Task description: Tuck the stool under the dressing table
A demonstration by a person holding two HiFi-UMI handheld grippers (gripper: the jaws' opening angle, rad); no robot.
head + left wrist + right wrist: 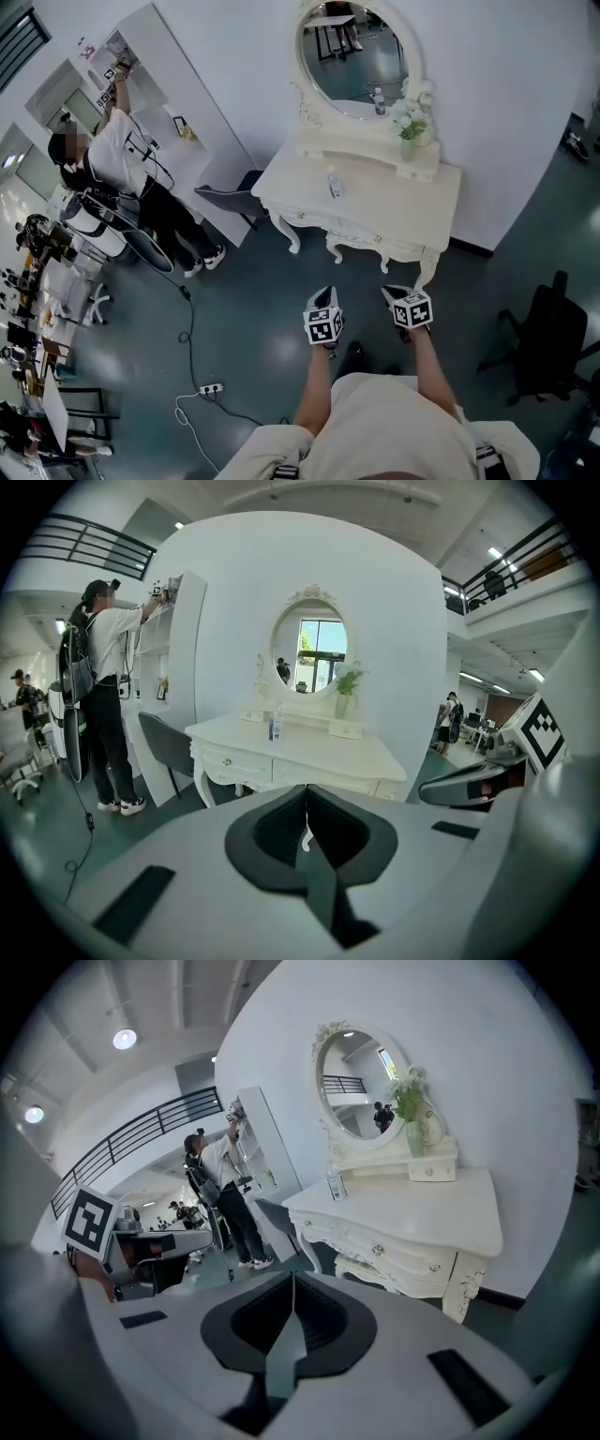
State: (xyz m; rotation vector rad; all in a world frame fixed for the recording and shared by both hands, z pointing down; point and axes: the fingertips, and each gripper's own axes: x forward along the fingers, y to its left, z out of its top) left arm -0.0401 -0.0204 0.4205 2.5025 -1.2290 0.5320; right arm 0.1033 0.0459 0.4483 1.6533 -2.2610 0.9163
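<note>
At inspection both grippers were clenched on nothing: the left gripper and the right gripper each showed jaws pressed together with no object between them. Both were held side by side in front of the person and well apart from the dressing table. The stool appeared to stand in the kneehole under the table top, between the table's front legs, with its carved legs showing at the front edge. How deep it sat could not be established. The main risk judged was a final push made with closed jaws: these could slip off the curved white edge, or drive the stool askew into a table leg. A jolt of that kind could topple the bottle or the vase of flowers standing on the top. A grey chair stood just beside the table's left end and could foul a sideways correction. A cable and power strip on the floor to the person's left were a trip hazard on stepping back.
</note>
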